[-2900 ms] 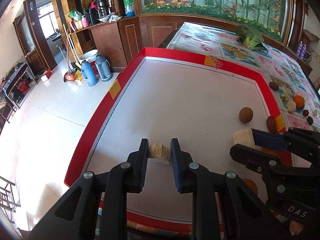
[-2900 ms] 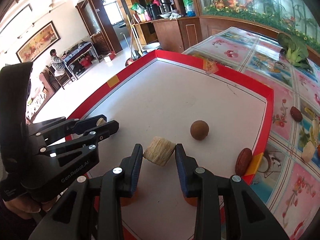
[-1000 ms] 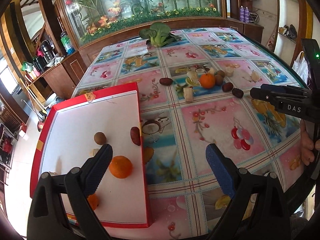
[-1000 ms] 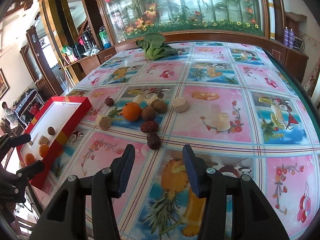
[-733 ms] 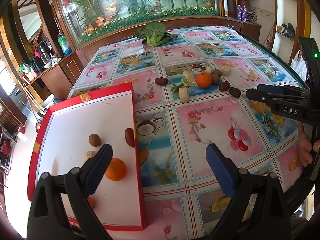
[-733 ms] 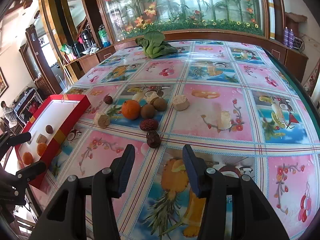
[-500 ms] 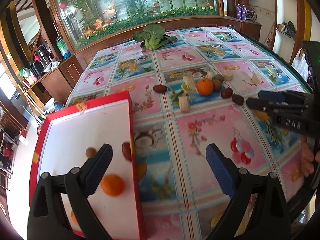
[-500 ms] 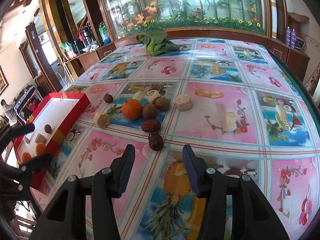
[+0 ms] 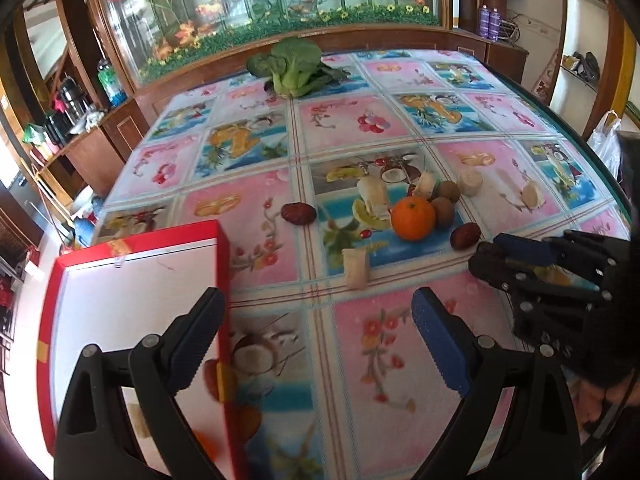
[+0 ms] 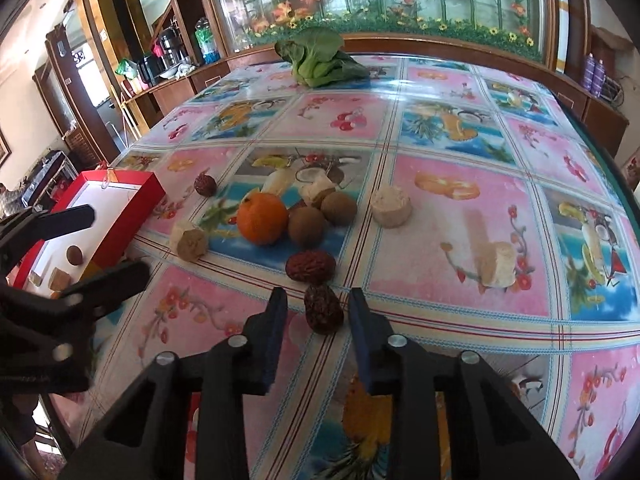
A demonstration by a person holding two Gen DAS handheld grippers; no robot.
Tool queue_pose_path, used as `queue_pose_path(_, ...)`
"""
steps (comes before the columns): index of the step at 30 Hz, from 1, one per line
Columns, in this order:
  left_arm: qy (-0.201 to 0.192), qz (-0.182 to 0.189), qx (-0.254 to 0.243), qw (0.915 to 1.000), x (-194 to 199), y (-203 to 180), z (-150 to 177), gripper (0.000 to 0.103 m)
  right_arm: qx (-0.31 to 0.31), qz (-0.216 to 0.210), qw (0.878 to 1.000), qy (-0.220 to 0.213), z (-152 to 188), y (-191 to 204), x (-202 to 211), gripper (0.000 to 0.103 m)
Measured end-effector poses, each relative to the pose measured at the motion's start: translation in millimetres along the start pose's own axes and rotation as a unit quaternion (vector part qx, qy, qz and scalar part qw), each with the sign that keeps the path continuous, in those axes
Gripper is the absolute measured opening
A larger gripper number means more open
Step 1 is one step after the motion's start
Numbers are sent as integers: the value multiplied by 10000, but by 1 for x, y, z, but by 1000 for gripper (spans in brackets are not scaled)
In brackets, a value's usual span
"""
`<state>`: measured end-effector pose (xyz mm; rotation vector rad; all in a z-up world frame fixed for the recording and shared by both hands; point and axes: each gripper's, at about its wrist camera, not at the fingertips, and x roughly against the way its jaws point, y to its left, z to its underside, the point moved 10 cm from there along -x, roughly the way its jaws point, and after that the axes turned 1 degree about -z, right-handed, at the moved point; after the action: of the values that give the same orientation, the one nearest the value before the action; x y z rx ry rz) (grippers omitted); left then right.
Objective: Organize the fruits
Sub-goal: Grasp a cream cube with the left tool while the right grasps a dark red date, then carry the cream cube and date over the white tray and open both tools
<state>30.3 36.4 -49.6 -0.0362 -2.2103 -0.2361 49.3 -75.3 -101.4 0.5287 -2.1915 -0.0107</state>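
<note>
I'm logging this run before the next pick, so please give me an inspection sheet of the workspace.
Surface: table under a fruit-print cloth.
Job's things: orange, two brown round fruits, dried dates and pale cut pieces loose on the cloth; red tray holds a few.
Clutter: leafy greens at the far side.
Grippers: right gripper open around a dark date; left gripper open, empty.
Cables: nothing seen.
Surroundings: aquarium, wooden cabinets.

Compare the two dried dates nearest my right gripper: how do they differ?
The nearer date sits between the open fingers of the right gripper; the farther date lies just beyond the tips, outside them. The nearer one looks darker, almost black-brown; the farther one is redder. The nearer one points toward the camera; the farther one lies crosswise. Both are wrinkled, oval and resting on the tablecloth.
</note>
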Motion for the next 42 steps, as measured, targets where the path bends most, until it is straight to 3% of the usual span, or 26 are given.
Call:
queue_pose_path(3, 74, 15, 35, 10000, -12, -3, -4, 95, 35, 107, 9999, -28, 0, -1, 0, 19)
queue_pose_path(8, 218, 41, 162, 9996, -28, -4, -5, 91, -5, 111, 9999, -42, 0, -2, 1, 18)
queue_pose_path(10, 241, 136, 117, 9995, -32, -8, -5, 77, -19, 100, 9999, -37, 0, -3, 1, 18)
queue_pose_path(14, 353, 269, 112, 9990, -41, -14, -2, 70, -21, 104, 9999, -41, 1, -3, 2, 18)
queue_pose_path(16, 376, 282, 152, 9988, -45, -13, -1, 56, -23, 101, 9999, -43, 1, -3, 1, 18)
queue_pose_path(20, 365, 434, 299, 9979, -49, -13, -1, 49, -43, 123, 9999, -71, 0, -4, 2, 18)
queue_pose_path(26, 235, 624, 244, 9975, -46, -23, -2, 20, -139, 142, 9996, -224, -3, -8, 7, 18)
queue_pose_path(31, 164, 646, 322, 9973, -35, -21, 1, 20, -259, 144, 9990, -334, -6, -12, 10, 18)
queue_pose_path(37, -215, 668, 453, 9965, 11, -5, 9, 20, -488, 295, 9965, -619, -12, -26, 20, 18)
queue_pose_path(42, -514, 423, 663, 9956, 51, 36, 34, 20, -643, 463, 9928, -896, -16, -37, 30, 18)
